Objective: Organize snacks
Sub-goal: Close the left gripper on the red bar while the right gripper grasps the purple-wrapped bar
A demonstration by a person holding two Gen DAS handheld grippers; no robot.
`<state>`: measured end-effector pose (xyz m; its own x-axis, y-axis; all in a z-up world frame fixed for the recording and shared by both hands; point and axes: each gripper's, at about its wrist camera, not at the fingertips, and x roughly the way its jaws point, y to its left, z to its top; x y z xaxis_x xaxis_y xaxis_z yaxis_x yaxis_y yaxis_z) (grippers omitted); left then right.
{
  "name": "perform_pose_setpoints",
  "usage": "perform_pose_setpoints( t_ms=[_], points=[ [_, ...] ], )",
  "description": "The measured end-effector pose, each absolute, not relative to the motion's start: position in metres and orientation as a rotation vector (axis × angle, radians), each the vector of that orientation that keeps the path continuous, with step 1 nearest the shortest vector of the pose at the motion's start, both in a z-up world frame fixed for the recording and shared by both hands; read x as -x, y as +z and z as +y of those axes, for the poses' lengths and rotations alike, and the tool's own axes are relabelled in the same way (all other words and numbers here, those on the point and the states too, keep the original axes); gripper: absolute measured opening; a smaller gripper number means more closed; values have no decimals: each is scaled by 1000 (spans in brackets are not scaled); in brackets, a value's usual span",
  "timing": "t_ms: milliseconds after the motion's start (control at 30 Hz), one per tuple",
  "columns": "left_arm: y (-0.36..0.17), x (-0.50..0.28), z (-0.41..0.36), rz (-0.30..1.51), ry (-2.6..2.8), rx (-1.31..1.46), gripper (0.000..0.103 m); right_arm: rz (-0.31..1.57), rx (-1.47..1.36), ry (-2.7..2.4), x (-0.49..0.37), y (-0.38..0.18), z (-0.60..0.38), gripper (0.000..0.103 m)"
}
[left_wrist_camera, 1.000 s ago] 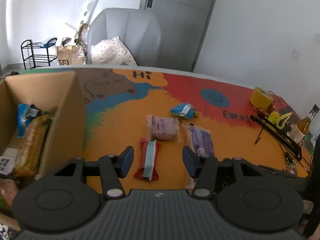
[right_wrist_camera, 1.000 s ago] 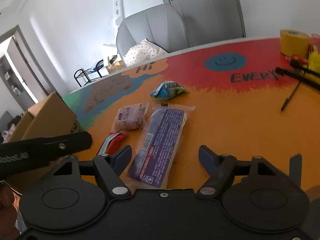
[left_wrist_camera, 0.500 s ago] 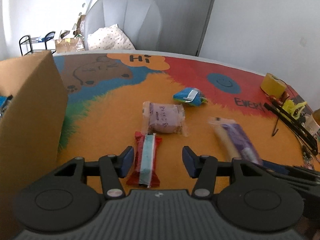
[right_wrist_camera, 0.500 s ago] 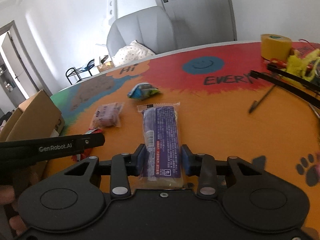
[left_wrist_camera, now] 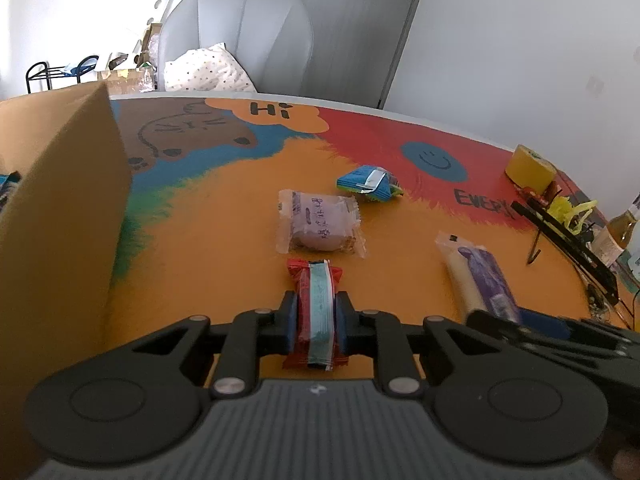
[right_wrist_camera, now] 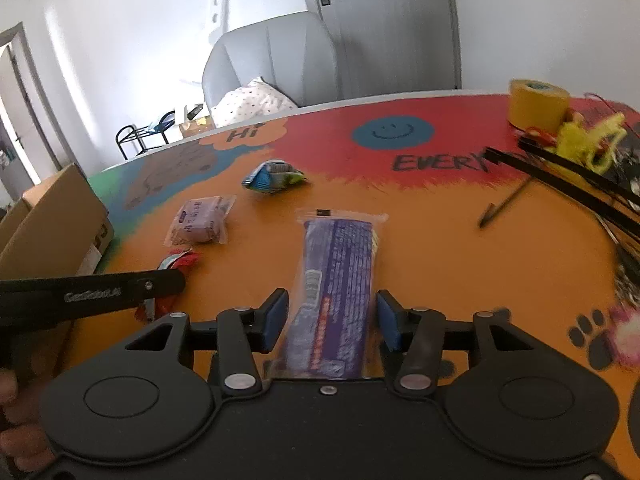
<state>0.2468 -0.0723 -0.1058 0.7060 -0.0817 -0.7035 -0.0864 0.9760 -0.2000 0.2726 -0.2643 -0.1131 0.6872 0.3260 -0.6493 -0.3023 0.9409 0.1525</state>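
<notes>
My left gripper (left_wrist_camera: 317,322) is shut on a red snack bar with a light blue stripe (left_wrist_camera: 316,300), low over the table. My right gripper (right_wrist_camera: 332,320) is open, its blue pads either side of a long purple snack pack (right_wrist_camera: 340,276) without squeezing it; that pack also shows in the left wrist view (left_wrist_camera: 478,276). A pale purple wrapped cake (left_wrist_camera: 318,226) and a blue crumpled packet (left_wrist_camera: 370,182) lie farther out on the colourful table. A cardboard box (left_wrist_camera: 60,216) stands at the left.
A yellow tape roll (right_wrist_camera: 538,104), black tools and a pen (right_wrist_camera: 504,206) lie at the table's right side. A bottle (left_wrist_camera: 618,232) stands at the far right. A grey chair with a pillow (left_wrist_camera: 240,40) is behind the table.
My left gripper moved forward and closed on the red bar. My right gripper, shut on the purple pack half a second ago, has opened around it.
</notes>
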Motion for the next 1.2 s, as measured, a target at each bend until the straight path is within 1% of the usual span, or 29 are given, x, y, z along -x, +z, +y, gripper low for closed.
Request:
perform_pose_setpoints(
  t_ms=[33, 133, 200, 800, 1200],
  points=[
    [-104, -246, -72, 785, 1, 226, 18, 729, -26, 352, -272, -113, -263, 36],
    [-97, -241, -72, 765, -7, 226, 18, 726, -54, 377, -270, -111, -264, 32],
    [-92, -238, -72, 753, -13, 227, 18, 716, -58, 376, -266, -108, -262, 31],
    [-44, -200, -54, 633, -26, 241, 18, 615, -81, 448, -237, -60, -234, 30],
    [-13, -174, -20, 574, 27, 254, 18, 557, -81, 514, -223, -29, -208, 30]
  ],
)
